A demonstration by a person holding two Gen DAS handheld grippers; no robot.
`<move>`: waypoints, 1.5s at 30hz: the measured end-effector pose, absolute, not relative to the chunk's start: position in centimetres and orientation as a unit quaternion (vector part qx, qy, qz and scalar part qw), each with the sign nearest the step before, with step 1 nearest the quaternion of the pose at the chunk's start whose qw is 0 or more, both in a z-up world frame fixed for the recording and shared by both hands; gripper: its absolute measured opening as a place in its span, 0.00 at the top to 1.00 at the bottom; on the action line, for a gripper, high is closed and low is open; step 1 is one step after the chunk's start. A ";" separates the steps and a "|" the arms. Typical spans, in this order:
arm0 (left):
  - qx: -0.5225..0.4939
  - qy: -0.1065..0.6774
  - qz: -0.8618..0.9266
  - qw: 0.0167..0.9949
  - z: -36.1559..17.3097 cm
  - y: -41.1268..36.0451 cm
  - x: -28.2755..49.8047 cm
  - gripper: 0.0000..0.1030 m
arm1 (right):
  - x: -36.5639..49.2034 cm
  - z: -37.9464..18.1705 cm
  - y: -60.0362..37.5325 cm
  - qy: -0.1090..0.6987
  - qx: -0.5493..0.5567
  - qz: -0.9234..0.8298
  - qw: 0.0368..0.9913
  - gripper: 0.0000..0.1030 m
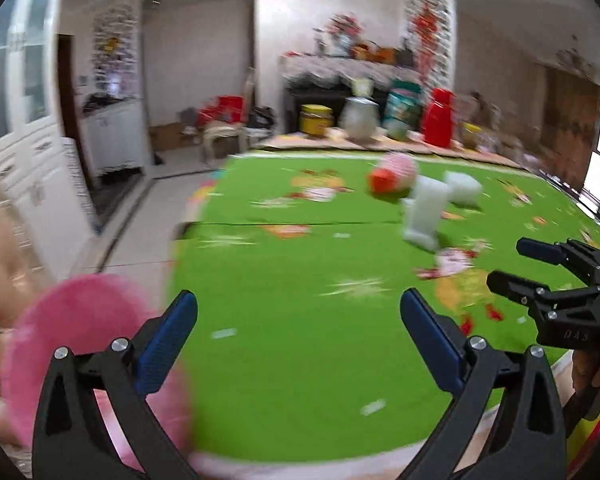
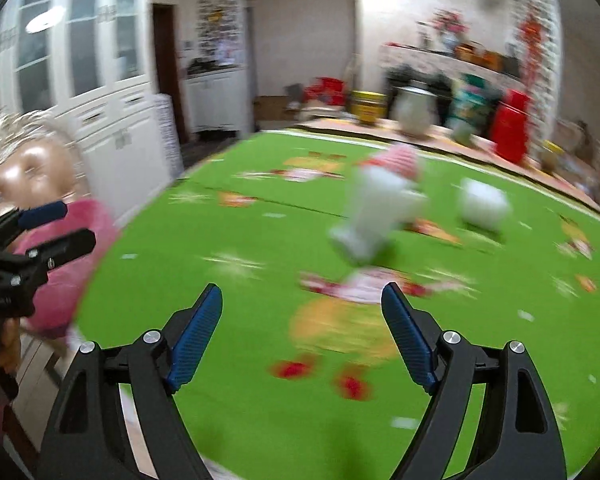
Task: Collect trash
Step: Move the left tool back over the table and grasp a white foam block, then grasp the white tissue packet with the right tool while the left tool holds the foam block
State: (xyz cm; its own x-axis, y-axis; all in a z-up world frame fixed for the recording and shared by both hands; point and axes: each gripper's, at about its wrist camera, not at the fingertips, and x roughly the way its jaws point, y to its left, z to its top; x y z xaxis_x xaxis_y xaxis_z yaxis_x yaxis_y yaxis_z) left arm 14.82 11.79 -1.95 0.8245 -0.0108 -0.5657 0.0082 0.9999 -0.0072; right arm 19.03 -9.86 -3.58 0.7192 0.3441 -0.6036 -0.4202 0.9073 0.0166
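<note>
Both views are motion-blurred. A green printed tablecloth (image 1: 292, 280) covers the table (image 2: 228, 360). On it lie a white foam piece (image 1: 422, 210), a second white lump (image 1: 464, 186) and a red-and-white striped wad (image 1: 392, 176); the same three show in the right wrist view: foam piece (image 2: 376, 216), lump (image 2: 484, 204), wad (image 2: 396, 162). My left gripper (image 1: 298, 320) is open and empty above the near cloth; it also shows at the left of the right wrist view (image 2: 58, 226). My right gripper (image 2: 302, 312) is open and empty; it also shows in the left wrist view (image 1: 520, 264).
A doll with a pink dress (image 1: 80, 320) sits at the table's left edge, also in the right wrist view (image 2: 72, 248). Jars, a red container (image 1: 438, 118) and tins line the far table edge. White cabinets (image 2: 112, 120) stand to the left.
</note>
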 end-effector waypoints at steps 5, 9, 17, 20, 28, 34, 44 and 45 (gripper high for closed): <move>0.008 0.318 -0.041 0.947 -3.6 4.9 20.9 0.04 | 21.9 -4.9 -17.8 0.338 -0.043 0.128 0.931 0.25; 0.016 0.334 -0.054 0.941 -4.8 0.6 26.2 0.04 | 23.4 -5.5 -21.8 0.346 -0.026 0.100 0.932 0.25; 0.023 0.365 -0.044 0.930 -7.2 -3.4 35.7 0.05 | 25.3 -6.8 -25.0 0.338 0.017 0.088 0.937 0.25; 0.027 0.370 -0.043 0.927 -7.9 -4.3 38.5 0.05 | 25.2 -6.7 -25.4 0.334 0.030 0.095 0.937 0.24; 0.023 0.377 -0.087 0.922 -8.0 -2.8 38.7 0.49 | 23.9 -6.4 -25.8 0.323 0.032 0.102 0.940 0.24; -0.007 0.306 -0.038 0.951 -5.6 2.7 36.0 0.49 | 23.8 -6.9 -23.9 0.330 0.017 0.120 0.936 0.25; -0.056 0.324 -0.039 0.944 -7.6 7.5 37.8 0.49 | 31.6 -7.0 -17.3 0.360 -0.064 0.172 0.915 0.25; -0.064 0.327 -0.046 0.942 -7.7 7.7 37.9 0.49 | 32.7 -7.3 -17.1 0.364 -0.066 0.175 0.912 0.25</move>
State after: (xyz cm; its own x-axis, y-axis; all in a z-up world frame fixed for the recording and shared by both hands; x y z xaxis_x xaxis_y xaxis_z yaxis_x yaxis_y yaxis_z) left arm 37.91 7.72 -7.71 0.7818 -0.1275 -0.6104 0.0444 0.9878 -0.1495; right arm 32.75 -17.10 -7.27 0.6733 0.2721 -0.6875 -0.3677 0.9299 0.0080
